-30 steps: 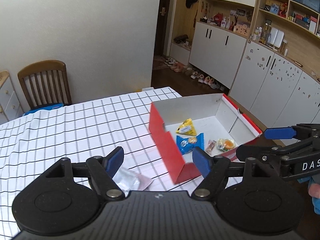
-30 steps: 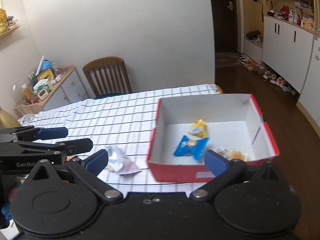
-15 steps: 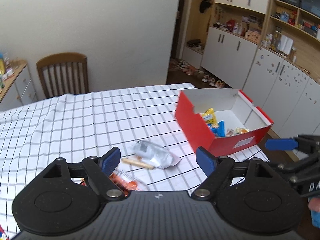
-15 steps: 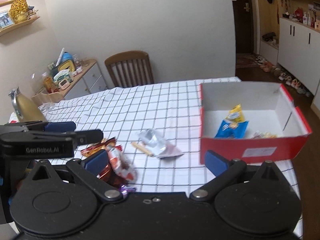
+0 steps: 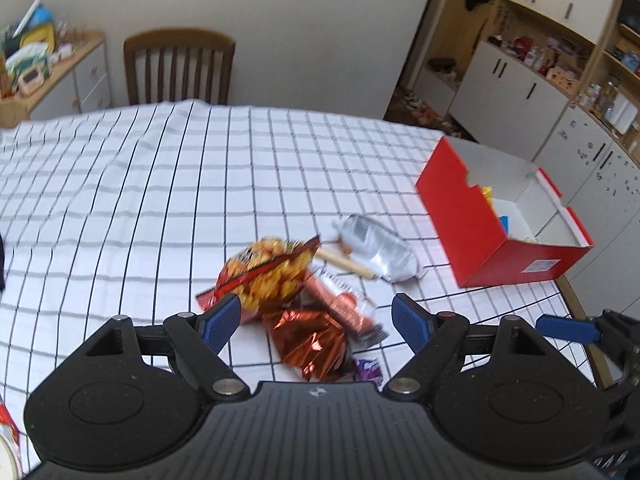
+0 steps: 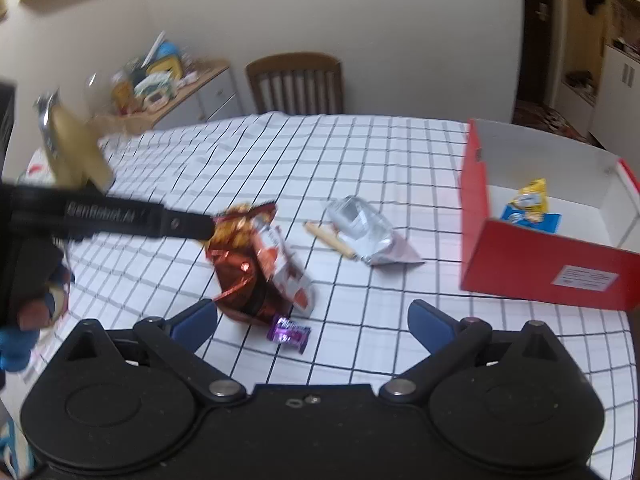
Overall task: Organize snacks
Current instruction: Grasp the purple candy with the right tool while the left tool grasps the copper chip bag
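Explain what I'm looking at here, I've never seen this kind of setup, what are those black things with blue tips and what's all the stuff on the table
Those are two hand-held grippers, each with a camera looking along its two blue-tipped fingers. One picture comes from the left gripper, the other from the right gripper. Both are open and hold nothing.

On the checked tablecloth lies a heap of snacks: a red and yellow bag, a shiny copper wrapper, a small purple sweet, a silver packet and a pale stick. To the right stands an open red box with a yellow packet and a blue packet already inside. The job is putting the snacks into it.
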